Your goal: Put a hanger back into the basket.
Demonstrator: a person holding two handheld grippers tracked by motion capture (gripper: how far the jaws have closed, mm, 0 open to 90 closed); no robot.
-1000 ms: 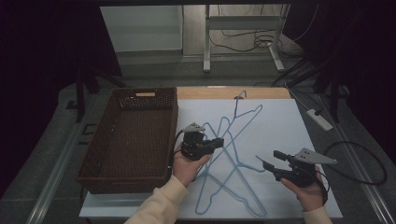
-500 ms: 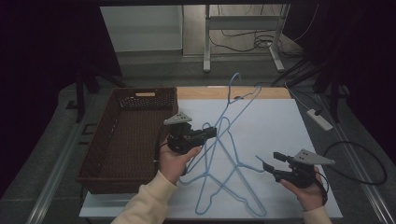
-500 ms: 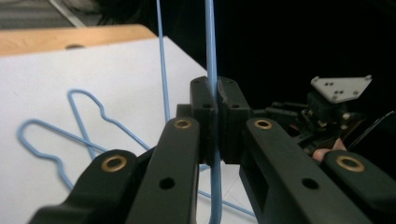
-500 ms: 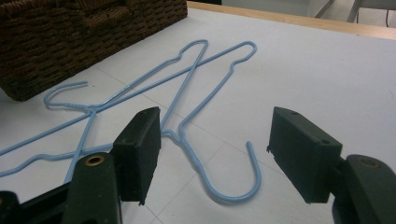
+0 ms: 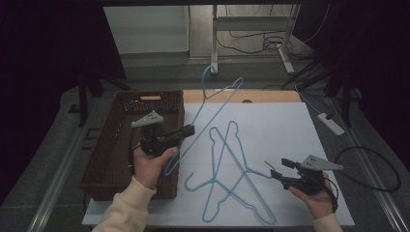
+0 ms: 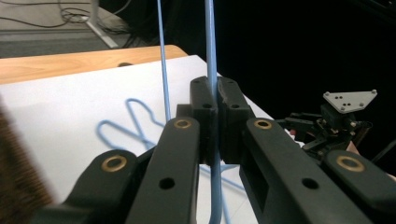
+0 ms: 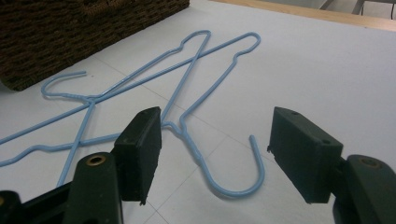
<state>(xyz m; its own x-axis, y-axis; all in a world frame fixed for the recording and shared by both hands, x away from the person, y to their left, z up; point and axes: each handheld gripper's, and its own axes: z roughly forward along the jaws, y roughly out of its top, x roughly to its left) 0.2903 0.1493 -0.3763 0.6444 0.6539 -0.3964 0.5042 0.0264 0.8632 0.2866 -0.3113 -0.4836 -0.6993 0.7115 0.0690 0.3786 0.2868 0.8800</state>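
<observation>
My left gripper [image 5: 190, 130] is shut on a blue wire hanger [image 5: 203, 86] and holds it tilted above the table, its hook pointing up and away, beside the wicker basket [image 5: 109, 159]. In the left gripper view the black jaws [image 6: 215, 107] pinch one wire [image 6: 211, 42] of it. Two more blue hangers [image 5: 223, 145] lie crossed on the white table top [image 5: 280, 125]. At the front right, my right gripper [image 5: 276, 169] rests low and open. In its own view the jaws [image 7: 215, 149] stand apart, with one hanger's hook [image 7: 254, 175] on the table between them, untouched.
The brown wicker basket [image 7: 70, 28] stands along the table's left side. A white power strip [image 5: 331, 123] with its cable lies off the right edge. A metal stand [image 5: 215, 38] and loose cables are on the floor behind the table.
The left gripper has risen and moved left toward the basket, lifting its hanger off the table and away from the other two. The right gripper has kept still.
</observation>
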